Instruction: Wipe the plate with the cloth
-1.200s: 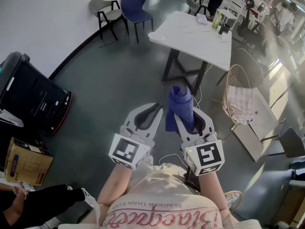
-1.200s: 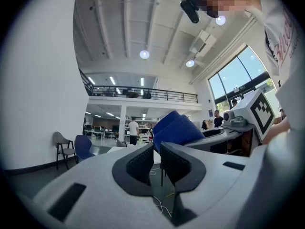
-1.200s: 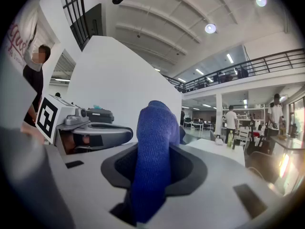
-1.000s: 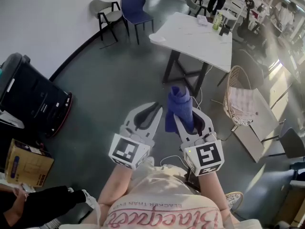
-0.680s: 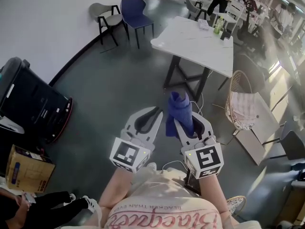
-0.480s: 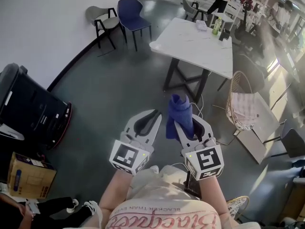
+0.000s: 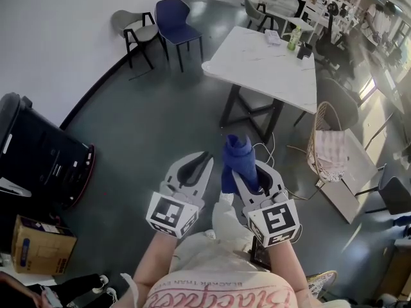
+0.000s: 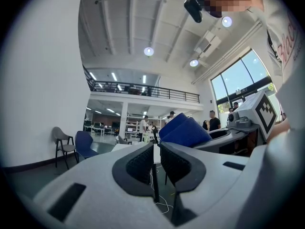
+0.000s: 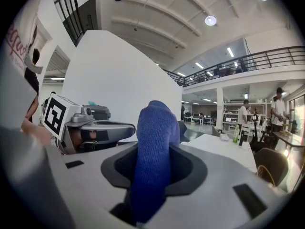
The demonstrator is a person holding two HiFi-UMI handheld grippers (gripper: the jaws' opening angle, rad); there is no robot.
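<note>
Right gripper (image 7: 252, 172) is clamped on the blue cloth (image 7: 239, 154), which stands out of its jaws toward 12 o'clock. Left gripper (image 7: 200, 160) is nearly closed and empty. No plate is visible. The white table (image 7: 257, 51) lies toward 12 o'clock. Risk: the bunched cloth could slip from the narrow grip if jolted.

Tabletop items (image 7: 294, 38) too small

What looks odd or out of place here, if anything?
The right hand-held gripper clamps the blue cloth upright over the floor, well short of the white table, and no plate shows in any view. The left hand-held gripper is shut and empty. Nothing looks spilled or damaged.
</note>
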